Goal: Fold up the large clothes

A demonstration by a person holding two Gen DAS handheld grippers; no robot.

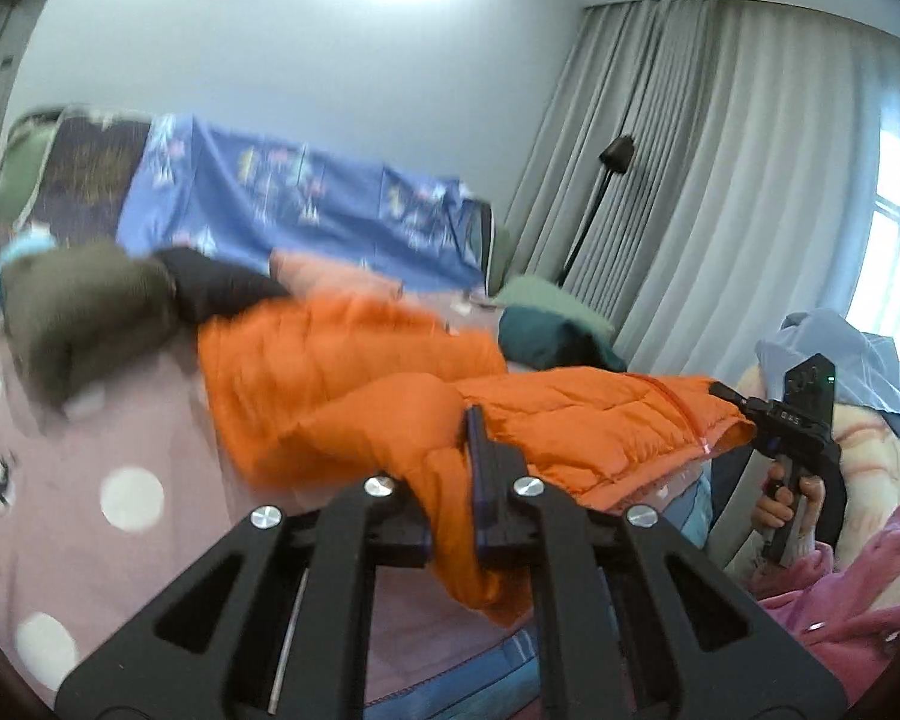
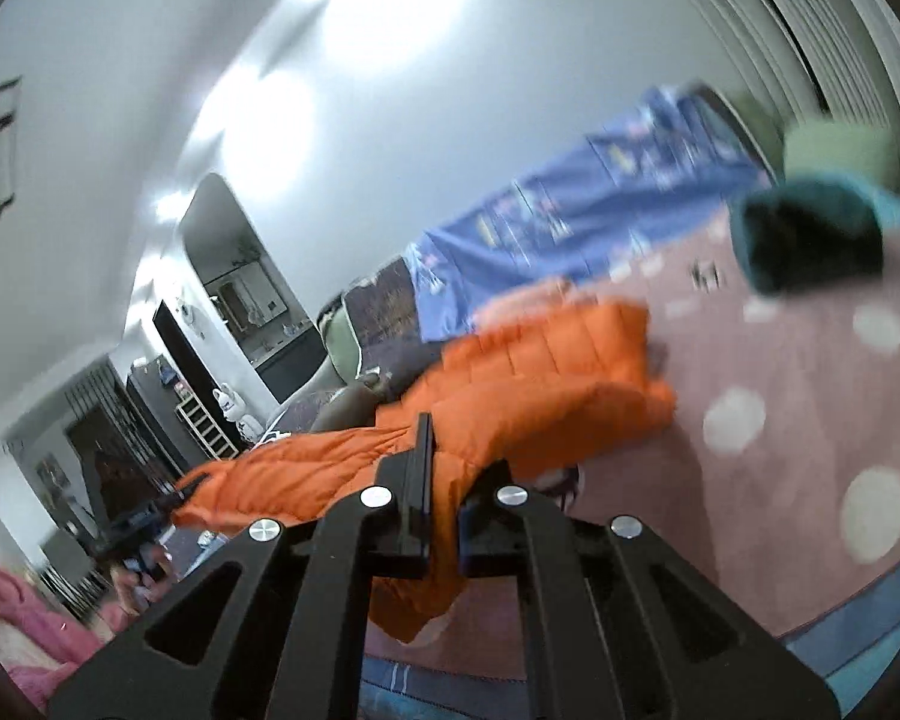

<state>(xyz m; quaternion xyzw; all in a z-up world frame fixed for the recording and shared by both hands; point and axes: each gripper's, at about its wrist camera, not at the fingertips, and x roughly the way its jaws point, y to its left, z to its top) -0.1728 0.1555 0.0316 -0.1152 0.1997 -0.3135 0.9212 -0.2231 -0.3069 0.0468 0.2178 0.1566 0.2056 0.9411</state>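
Both the left gripper (image 1: 450, 468) and right gripper (image 2: 444, 480) are pinching the puffy orange quilted jacket (image 1: 354, 378) between closed fingers, above the pink polka-dot bed (image 1: 78, 480).

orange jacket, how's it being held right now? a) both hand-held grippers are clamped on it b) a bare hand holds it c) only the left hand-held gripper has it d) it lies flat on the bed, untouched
a: the orange jacket has fabric pinched between the fingers of the left hand-held gripper, and the right hand-held gripper is likewise shut on its fabric, with the stretch between them lifted off the bedspread.
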